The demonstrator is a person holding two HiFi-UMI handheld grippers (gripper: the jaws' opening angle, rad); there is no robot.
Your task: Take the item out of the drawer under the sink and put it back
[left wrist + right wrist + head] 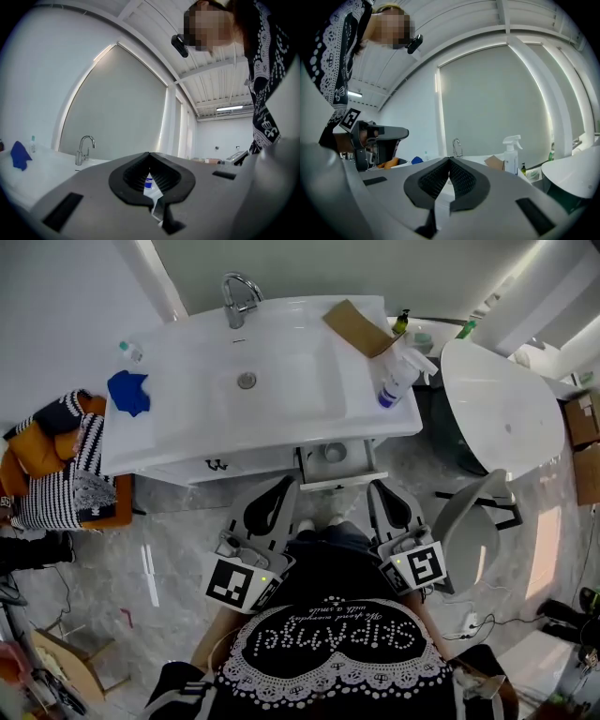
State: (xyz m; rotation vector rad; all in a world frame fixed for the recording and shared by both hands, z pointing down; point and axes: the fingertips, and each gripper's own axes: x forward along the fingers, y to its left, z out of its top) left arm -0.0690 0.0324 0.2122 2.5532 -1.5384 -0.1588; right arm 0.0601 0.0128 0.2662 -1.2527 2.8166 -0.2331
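Holding the left gripper [284, 488] with jaws pressed together and empty, you face the open drawer [339, 481] under the sink [281, 432], dead ahead between both tips. A round grey item [335, 452] lies inside. The right gripper [378, 491], jaws also together and empty, looks slightly nearer.

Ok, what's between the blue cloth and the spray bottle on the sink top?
Only the bare basin with its drain, seen in the head view; blue cloth sits left, spray bottle right.
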